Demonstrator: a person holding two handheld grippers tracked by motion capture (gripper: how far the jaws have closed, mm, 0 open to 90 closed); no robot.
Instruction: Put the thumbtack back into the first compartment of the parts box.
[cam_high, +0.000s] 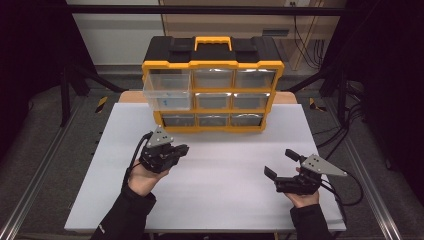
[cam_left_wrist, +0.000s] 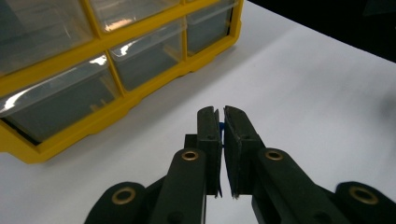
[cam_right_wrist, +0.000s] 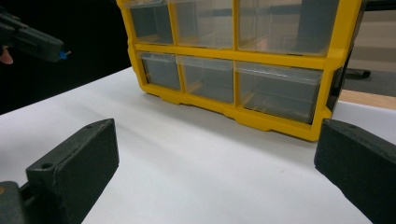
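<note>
Left tool (cam_left_wrist: 222, 135) pinches a small blue piece (cam_left_wrist: 220, 126); right tool (cam_high: 283, 163) gapes wide over bare table (cam_high: 225, 170).

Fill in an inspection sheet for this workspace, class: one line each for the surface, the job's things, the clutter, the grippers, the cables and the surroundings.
Surface: white table top, bare in front of the organiser.
Job's things: yellow and black drawer organiser upright at the far edge; its top-left drawer is pulled out; a small blue item is pinched in the left gripper.
Clutter: nothing seen.
Grippers: left gripper shut on the small blue item, right gripper open and holding nothing.
Cables: a black cable trails from the left gripper; another cable from the right.
Surroundings: dark frame bars, grey floor, pale wall behind.
</note>
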